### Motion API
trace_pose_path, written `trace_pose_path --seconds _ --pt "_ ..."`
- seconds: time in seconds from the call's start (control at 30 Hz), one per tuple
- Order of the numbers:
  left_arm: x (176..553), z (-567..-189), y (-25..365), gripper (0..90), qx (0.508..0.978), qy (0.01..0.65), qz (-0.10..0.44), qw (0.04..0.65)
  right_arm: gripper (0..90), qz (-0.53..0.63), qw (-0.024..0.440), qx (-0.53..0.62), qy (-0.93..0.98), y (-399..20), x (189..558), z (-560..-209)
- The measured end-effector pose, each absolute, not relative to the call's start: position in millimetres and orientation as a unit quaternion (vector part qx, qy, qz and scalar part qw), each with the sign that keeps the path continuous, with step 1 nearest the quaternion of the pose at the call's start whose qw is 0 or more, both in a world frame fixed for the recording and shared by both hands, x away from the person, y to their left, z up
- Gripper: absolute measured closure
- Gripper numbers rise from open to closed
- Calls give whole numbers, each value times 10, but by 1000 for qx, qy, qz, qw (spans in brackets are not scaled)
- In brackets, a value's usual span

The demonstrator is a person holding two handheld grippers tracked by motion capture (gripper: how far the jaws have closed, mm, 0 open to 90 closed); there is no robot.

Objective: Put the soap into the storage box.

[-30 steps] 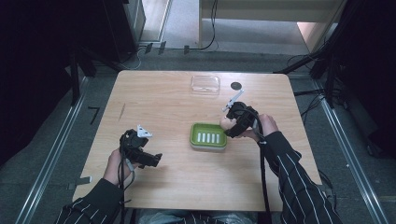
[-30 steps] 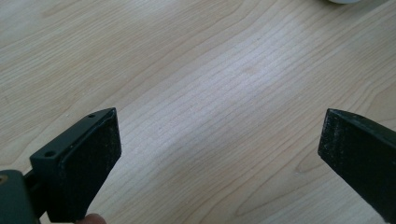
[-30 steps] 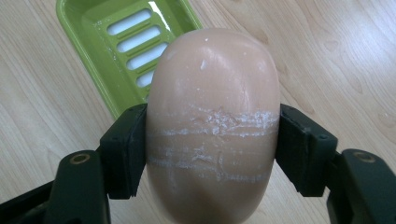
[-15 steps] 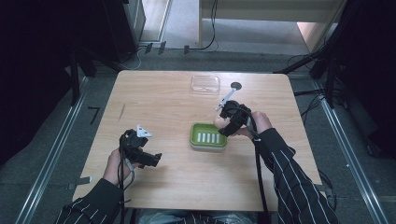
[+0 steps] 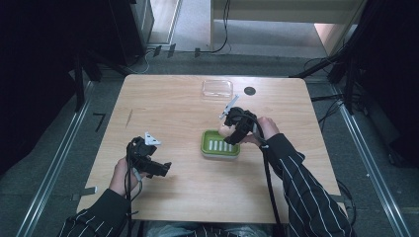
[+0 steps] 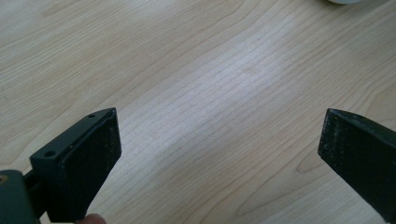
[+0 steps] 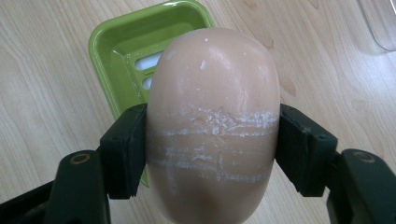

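Right gripper view: I've got the soap bar (image 7: 212,126) pinched over the green dish (image 7: 126,51).

My right gripper (image 7: 212,144) squeezes the bar across its middle, just above the dish's near end. It's smooth, rounded and waxy, with white scuffed bands where the pads bite, so it could squirt out if I press harder, or land on the rim and tip the light plastic dish. The dish has a slotted floor and glossy walls. My left gripper (image 6: 219,140) hangs spread over bare pale wood-grain table (image 6: 196,70), well apart. A clear lid (image 5: 217,88) lies beyond.
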State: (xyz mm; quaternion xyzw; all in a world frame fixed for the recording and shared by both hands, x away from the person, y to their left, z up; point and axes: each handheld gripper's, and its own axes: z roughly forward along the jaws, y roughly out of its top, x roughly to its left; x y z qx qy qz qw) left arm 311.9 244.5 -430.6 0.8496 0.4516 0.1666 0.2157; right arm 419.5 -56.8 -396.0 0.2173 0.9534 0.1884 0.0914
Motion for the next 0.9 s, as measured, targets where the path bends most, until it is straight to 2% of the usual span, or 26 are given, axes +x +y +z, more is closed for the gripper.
trace_pose_path --seconds 0.9 --pt "3123 -4310 2447 0 850 451 167 215 331 190 83 191 960 -407 4204 -4028"
